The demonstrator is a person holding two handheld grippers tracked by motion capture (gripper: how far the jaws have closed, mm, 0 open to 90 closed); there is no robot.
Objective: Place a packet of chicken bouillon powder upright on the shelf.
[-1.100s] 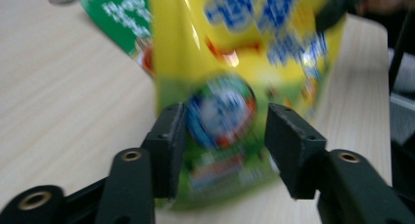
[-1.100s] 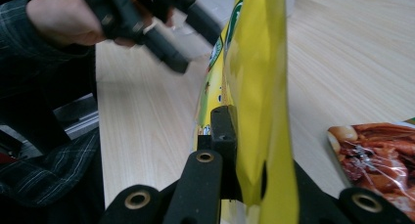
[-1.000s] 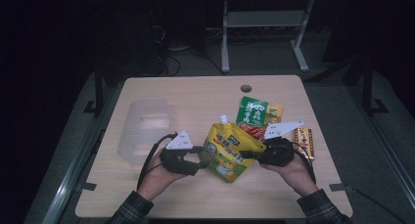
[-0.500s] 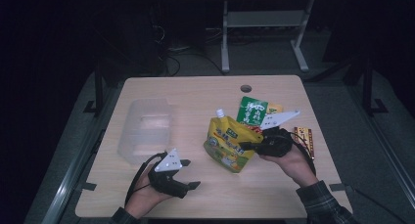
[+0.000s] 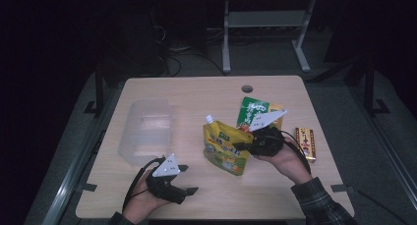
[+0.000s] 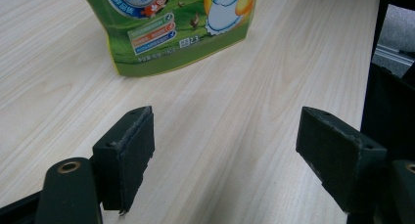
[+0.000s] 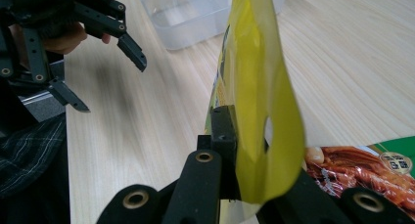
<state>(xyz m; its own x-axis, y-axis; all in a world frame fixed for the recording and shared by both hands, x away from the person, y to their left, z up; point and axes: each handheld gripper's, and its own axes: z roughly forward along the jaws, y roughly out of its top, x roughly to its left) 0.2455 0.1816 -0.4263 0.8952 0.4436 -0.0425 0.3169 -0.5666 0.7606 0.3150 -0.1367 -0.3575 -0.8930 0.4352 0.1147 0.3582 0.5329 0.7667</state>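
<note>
Right gripper (image 5: 244, 147) clamps yellow pouch (image 5: 225, 147); left gripper (image 5: 188, 180) wide, empty.
I read the pinched pouch edge (image 7: 254, 136) in right gripper view.

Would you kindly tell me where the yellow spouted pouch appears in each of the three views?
High view: yellow pouch at table centre, gripped at its right edge by the right claw.
Left gripper view: its green-edged bottom, top left.
Right gripper view: edge-on at centre, between the jaws.
Shared landmark: the pale wood table.
</note>
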